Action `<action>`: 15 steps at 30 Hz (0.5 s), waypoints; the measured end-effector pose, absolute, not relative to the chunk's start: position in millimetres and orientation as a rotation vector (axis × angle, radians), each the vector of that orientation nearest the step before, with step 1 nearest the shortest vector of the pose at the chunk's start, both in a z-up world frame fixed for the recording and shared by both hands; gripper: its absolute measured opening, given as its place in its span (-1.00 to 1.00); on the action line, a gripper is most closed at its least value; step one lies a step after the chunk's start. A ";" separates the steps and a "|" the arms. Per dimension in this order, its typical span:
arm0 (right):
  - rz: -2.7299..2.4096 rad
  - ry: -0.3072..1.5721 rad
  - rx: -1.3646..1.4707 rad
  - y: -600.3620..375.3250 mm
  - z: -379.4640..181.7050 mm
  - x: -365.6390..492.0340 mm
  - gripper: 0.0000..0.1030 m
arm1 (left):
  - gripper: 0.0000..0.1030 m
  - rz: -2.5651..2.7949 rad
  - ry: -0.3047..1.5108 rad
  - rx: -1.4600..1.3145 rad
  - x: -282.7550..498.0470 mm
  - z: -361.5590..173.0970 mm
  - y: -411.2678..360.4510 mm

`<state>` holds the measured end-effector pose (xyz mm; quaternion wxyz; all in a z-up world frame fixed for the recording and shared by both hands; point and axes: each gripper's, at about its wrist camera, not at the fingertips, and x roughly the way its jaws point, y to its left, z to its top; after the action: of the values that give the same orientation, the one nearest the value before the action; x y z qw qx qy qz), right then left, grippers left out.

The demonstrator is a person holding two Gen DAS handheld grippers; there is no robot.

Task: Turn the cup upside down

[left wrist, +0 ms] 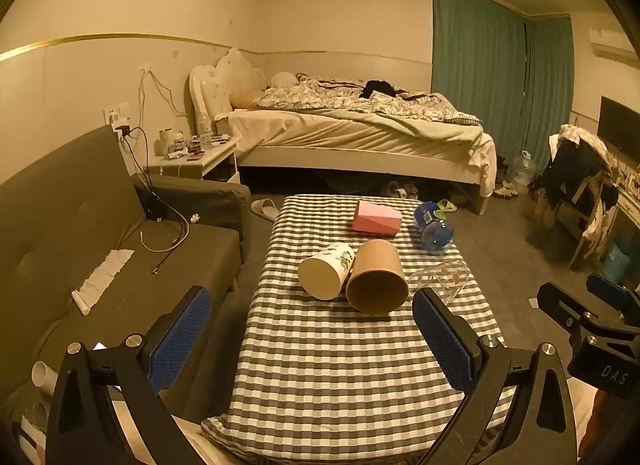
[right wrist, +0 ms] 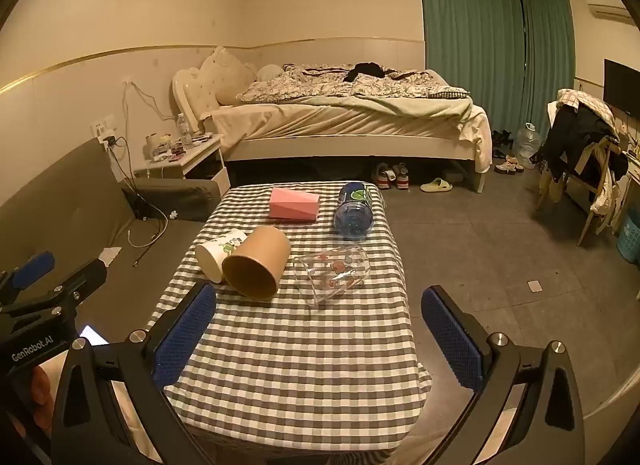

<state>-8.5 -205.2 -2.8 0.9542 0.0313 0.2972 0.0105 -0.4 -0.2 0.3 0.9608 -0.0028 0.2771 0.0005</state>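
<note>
Several cups lie on their sides on the checkered table (left wrist: 320,365) (right wrist: 288,365). A white paper cup with green print (left wrist: 326,271) (right wrist: 218,253) touches a brown paper cup (left wrist: 378,277) (right wrist: 258,263). A clear glass with printed figures (left wrist: 442,277) (right wrist: 332,273) lies to their right. A pink cup (left wrist: 377,218) (right wrist: 294,205) and a blue cup (left wrist: 434,227) (right wrist: 355,209) lie farther back. My left gripper (left wrist: 312,337) is open and empty, short of the paper cups. My right gripper (right wrist: 320,337) is open and empty, short of the glass.
A grey sofa (left wrist: 100,233) with cables and a tissue runs along the table's left side. A bed (left wrist: 352,125), a nightstand (left wrist: 192,157), shoes and slippers lie beyond the table. A chair with clothes (right wrist: 588,153) stands at the right. The floor (right wrist: 500,245) lies right of the table.
</note>
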 end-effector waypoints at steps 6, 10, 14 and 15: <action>0.022 0.607 0.065 -204.4 -2.8 -8.7 0.99 | 1.00 -0.003 0.560 -0.018 -1.0 3.7 3.5; 0.019 0.610 0.067 -208.5 -4.2 -8.0 0.99 | 1.00 -0.004 0.565 -0.020 -0.6 4.7 7.9; 0.017 0.617 0.068 -211.7 -7.5 -6.8 0.99 | 1.00 -0.006 0.564 -0.007 0.0 8.7 11.0; 0.013 0.620 0.059 -206.7 -7.0 -6.7 0.99 | 1.00 0.001 0.561 -0.012 -0.9 4.8 6.3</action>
<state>-6.7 -206.7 -7.0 0.9519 0.0291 0.3049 0.0062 -0.9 6.3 4.8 0.9609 -0.0057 0.2767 0.0007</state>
